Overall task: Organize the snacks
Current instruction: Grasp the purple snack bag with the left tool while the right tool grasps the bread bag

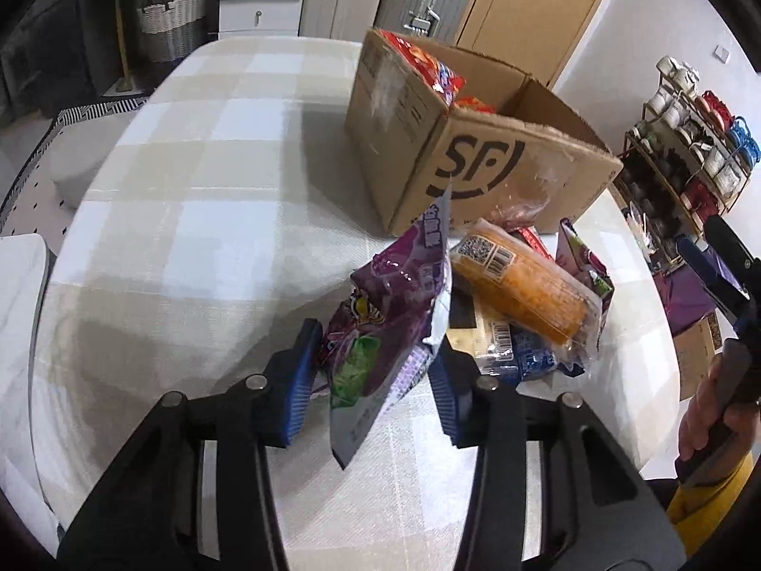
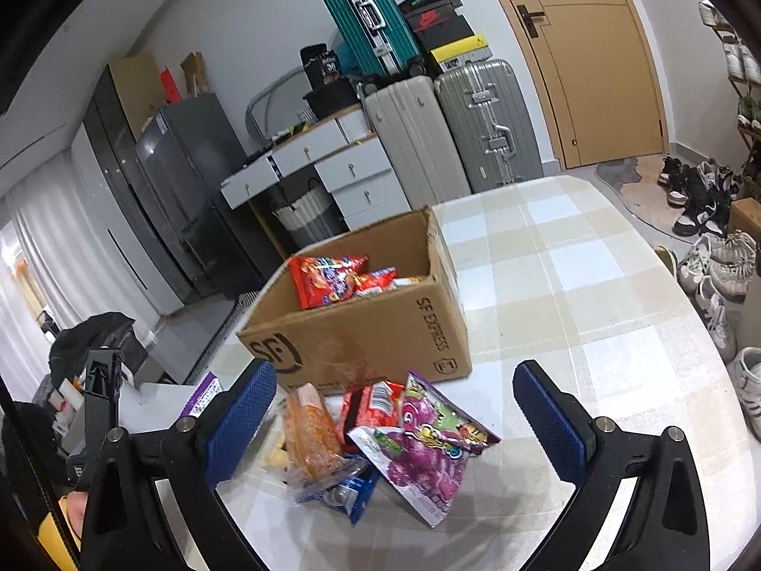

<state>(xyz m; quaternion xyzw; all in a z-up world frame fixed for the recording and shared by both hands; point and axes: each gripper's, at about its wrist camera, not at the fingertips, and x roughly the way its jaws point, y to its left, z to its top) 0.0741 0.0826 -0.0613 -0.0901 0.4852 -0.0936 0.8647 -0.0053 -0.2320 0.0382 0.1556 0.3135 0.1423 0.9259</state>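
Note:
My left gripper (image 1: 373,376) is shut on a purple snack bag (image 1: 380,333), which stands crumpled and upright between the blue pads. Just right of it lies a pile: an orange packet (image 1: 518,280), a blue packet (image 1: 532,357) and a second purple bag (image 1: 587,261). Behind the pile stands an open SF cardboard box (image 1: 480,171) holding red snack bags (image 1: 428,66). My right gripper (image 2: 392,380) is open with nothing between its fingers, hovering over the same pile: the orange packet (image 2: 314,428), a red packet (image 2: 375,399) and the purple grape bag (image 2: 428,452). The box (image 2: 361,328) sits just beyond.
The round table has a checked cloth (image 1: 200,200), bare to the left of the box. A person's hand (image 1: 708,409) holds the right gripper at the table's right edge. Suitcases (image 2: 485,128), drawers and a shoe rack (image 1: 689,152) stand around the room.

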